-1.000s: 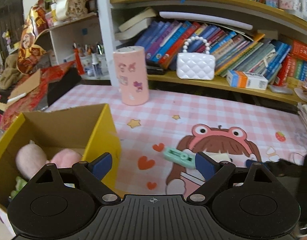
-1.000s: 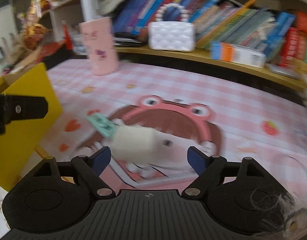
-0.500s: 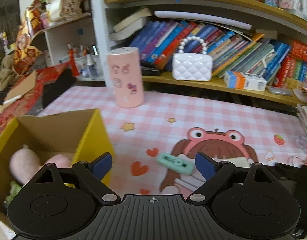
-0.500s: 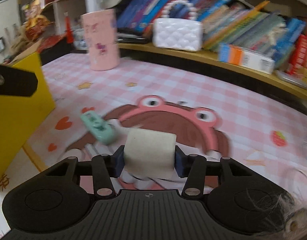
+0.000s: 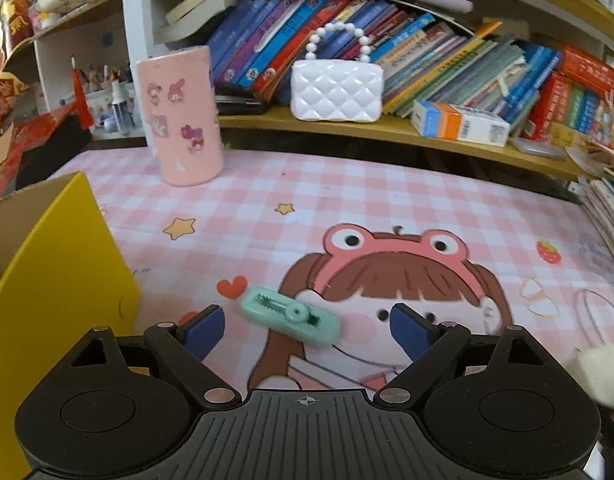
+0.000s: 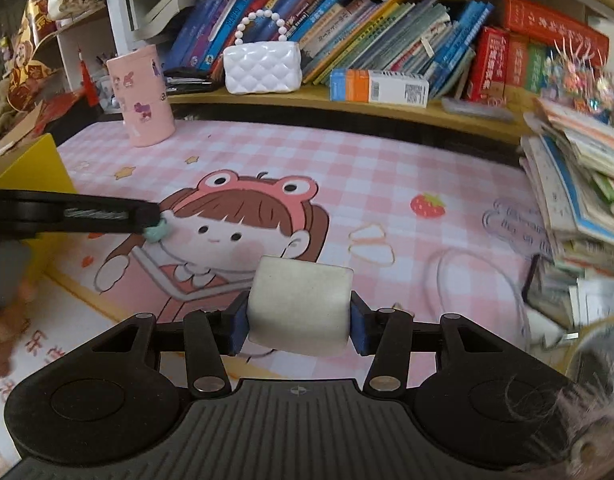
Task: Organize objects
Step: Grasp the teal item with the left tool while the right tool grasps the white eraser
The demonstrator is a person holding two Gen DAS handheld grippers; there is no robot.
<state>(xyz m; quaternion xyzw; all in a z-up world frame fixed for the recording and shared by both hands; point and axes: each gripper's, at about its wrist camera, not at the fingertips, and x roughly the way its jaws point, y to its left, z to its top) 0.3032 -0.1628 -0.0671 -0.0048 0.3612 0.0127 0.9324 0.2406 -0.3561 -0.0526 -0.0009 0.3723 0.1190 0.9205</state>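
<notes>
Two grippers are at work over the pink mat (image 5: 347, 184). The right gripper (image 6: 299, 322) is clamped on a white block (image 6: 301, 308), its blue pads pressed against the block's two sides; its jaws have just been closing on it, and the block is held clear of the mat, seemingly so that it can be carried to the yellow box (image 6: 31, 168) at the left. The left gripper (image 5: 307, 326) is spread wide and grips nothing: a green clip (image 5: 289, 315) lies flat on the mat between its fingers, untouched by either pad, so a grasp is judged to be prepared. In the right view that gripper's finger is seen across the clip's end. The box (image 5: 55, 280) stands just left of the left gripper, placed within easy reach. A pink canister (image 5: 181, 118) and a white purse (image 5: 337, 90) are set farther back.
</notes>
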